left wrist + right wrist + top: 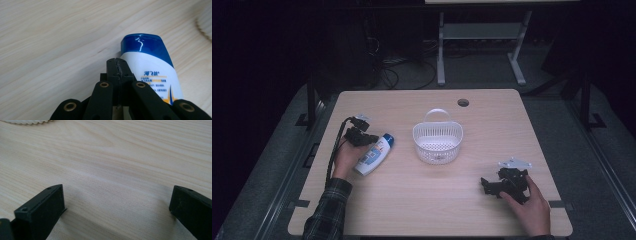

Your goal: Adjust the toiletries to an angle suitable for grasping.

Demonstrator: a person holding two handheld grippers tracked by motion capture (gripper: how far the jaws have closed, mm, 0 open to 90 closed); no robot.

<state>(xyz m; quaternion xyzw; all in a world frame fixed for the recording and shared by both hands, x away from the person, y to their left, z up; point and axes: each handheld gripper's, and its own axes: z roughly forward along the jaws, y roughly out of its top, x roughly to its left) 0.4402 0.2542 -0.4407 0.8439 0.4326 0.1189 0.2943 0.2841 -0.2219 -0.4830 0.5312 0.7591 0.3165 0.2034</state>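
The left gripper (117,67) has its jaws pressed together, empty, just beside a white bottle (152,75) with a blue cap. The bottle lies flat on the wooden table (422,200), left of a white basket (437,137). The right gripper (117,205) rests with jaws spread.

Both grippers, left (362,137) and right (492,186), are black; brass-ringed screws, trailing cable, plaid sleeve (328,210).

We see the high view dim, dark all around the lit desk (427,200). Both gripper views are bright and soft; glare streaks the bottle (150,72) cap (its blue part), and the near jaws look blurred.
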